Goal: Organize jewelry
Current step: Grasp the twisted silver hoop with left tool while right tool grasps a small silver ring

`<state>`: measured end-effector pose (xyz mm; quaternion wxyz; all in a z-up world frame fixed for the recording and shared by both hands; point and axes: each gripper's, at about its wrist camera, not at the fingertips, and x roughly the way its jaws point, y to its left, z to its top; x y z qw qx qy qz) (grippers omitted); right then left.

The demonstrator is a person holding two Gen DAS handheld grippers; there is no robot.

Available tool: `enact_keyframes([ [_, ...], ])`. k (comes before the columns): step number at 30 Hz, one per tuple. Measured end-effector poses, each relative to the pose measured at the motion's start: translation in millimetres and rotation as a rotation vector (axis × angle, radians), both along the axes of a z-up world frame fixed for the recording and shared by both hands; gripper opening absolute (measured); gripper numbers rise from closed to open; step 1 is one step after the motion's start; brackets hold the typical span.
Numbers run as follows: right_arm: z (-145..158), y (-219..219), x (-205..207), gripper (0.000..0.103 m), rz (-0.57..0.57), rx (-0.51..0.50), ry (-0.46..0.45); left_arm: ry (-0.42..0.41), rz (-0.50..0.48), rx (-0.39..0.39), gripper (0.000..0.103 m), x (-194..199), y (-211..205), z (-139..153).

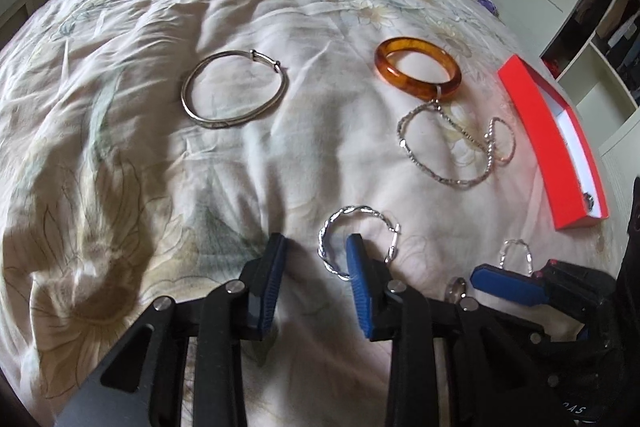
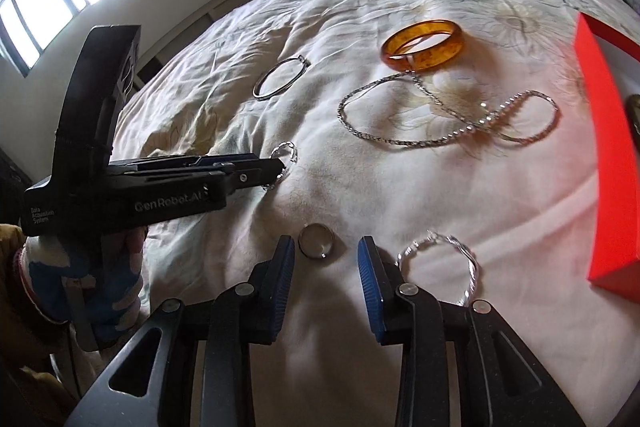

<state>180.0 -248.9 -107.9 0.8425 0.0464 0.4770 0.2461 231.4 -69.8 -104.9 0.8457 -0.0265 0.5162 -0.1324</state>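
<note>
- Jewelry lies on the bed; twisted hoop earring rings the left hand-held gripper's inner finger.
- Both hand-held grippers wide apart, empty; right hand-held gripper faces small ring.
- Next, probably: pinch, carry to red box.

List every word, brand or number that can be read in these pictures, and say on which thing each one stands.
"GenRobot.AI": on the side of the left claw, white letters on its black body, in the right wrist view.
"Data Acquisition System": small white print on the same black body, at its rear end.
Letters at the bottom right edge of the left wrist view, on the right claw: cut off, not readable.
</note>
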Motion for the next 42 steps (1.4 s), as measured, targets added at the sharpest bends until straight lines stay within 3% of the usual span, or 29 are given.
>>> enact_keyframes([
  [8, -9, 10, 3, 0.021, 0.050, -0.045, 0.010, -0.010, -0.010, 0.022, 0.014, 3, 0, -7],
  [16, -6, 14, 1, 0.021, 0.034, -0.069, 0.009, -0.014, 0.006, 0.022, 0.005, 1, 3, 1],
  [30, 48, -5, -70, 0.020, -0.057, -0.025, -0.020, -0.059, 0.010, 0.030, 0.005, -61, 15, 53],
  [42, 100, -50, -143, 0.020, -0.179, -0.018, -0.132, -0.114, -0.008, 0.000, 0.005, -127, 11, 105],
])
